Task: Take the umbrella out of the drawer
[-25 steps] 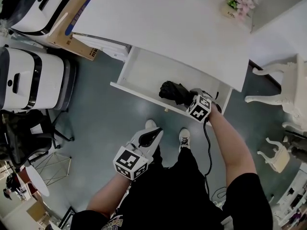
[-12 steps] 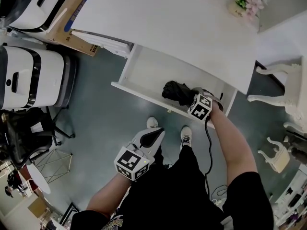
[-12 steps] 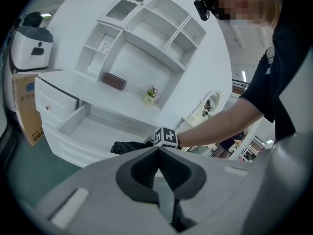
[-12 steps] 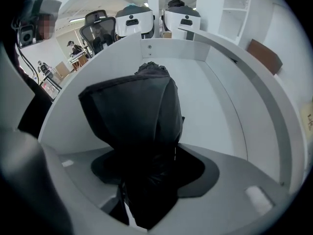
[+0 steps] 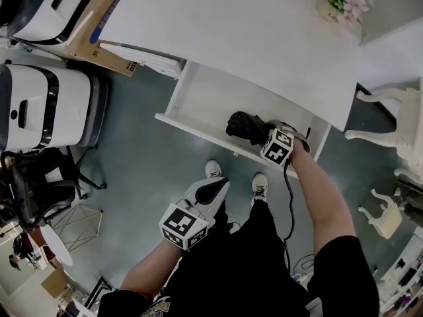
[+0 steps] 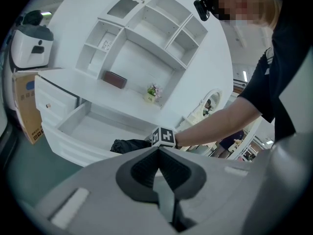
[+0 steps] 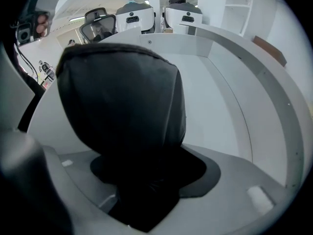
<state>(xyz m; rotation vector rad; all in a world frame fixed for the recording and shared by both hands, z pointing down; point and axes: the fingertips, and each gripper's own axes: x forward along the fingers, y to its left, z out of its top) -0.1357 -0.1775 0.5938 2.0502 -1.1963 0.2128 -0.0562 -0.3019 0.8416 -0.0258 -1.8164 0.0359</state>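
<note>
A folded black umbrella (image 5: 246, 127) lies in the open white drawer (image 5: 198, 101), near its front right corner. My right gripper (image 5: 264, 134) reaches into the drawer and is shut on the umbrella (image 7: 122, 116), whose dark fabric fills the space between the jaws in the right gripper view. My left gripper (image 5: 210, 191) hangs low over the floor in front of the drawer, jaws shut and holding nothing. From the left gripper view the umbrella (image 6: 128, 145) and the drawer (image 6: 93, 129) appear beyond the left gripper (image 6: 157, 166).
The white desk top (image 5: 238, 32) overhangs the drawer. A cardboard box (image 5: 99, 25) and white machines (image 5: 39, 104) stand at the left. An office chair (image 5: 39, 190) is at the lower left, a white ornate chair (image 5: 396, 124) at the right. A flower pot (image 5: 344, 5) sits on the desk.
The view has shifted slightly; the right gripper stays shut on the umbrella in the drawer, and the left gripper has hardly moved.
</note>
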